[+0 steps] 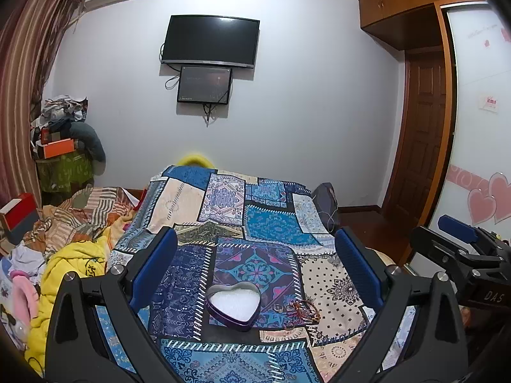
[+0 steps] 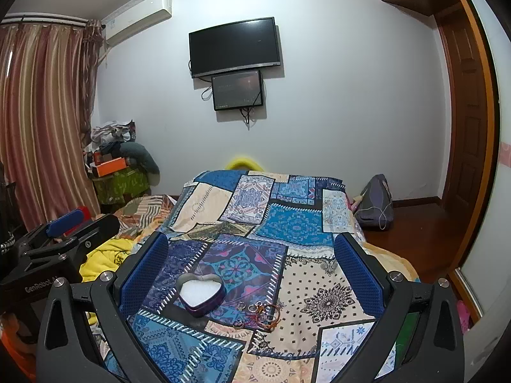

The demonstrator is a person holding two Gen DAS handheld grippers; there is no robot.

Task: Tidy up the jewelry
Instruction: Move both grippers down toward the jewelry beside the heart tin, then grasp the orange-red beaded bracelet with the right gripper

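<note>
I hold both claws above a patchwork bedspread (image 1: pixel 271 223), each spread wide and grasping nothing: my left gripper (image 1: pixel 255 268) and my right gripper (image 2: pixel 252 271). Near me sits a heart-shaped tin (image 1: pixel 233 304), open, lined with white padding. Just right of it lies a small heap of jewelry (image 2: pixel 258 314): thin rings and reddish cord bracelets, touching each other. I judge them light, small and slippery; the cords look soft and liable to tangle. I would pinch one bracelet's loop at its free outer edge.
</note>
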